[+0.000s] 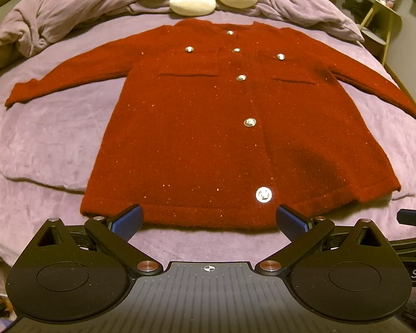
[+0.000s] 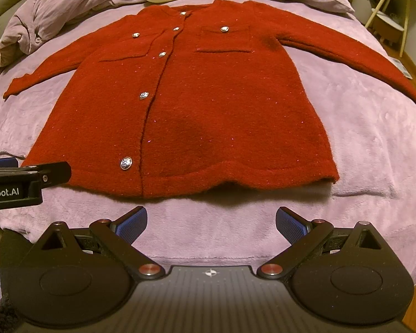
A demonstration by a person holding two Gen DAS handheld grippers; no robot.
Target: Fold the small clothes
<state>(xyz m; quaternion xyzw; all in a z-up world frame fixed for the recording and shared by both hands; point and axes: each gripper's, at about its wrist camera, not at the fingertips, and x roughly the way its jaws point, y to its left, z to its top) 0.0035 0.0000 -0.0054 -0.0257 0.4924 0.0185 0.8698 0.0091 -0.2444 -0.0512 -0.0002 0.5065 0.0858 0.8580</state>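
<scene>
The red cardigan lies flat and buttoned on the bed, sleeves spread; no fold is made yet. Left gripper and right gripper hover spread wide at its hem, holding nothing.

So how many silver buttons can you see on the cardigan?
7: five down the front, at the neck, upper chest, mid-chest, waist and hem; one on each pocket flap.

Fuzzy knit cardigan, shiny metal buttons, plush blanket
</scene>
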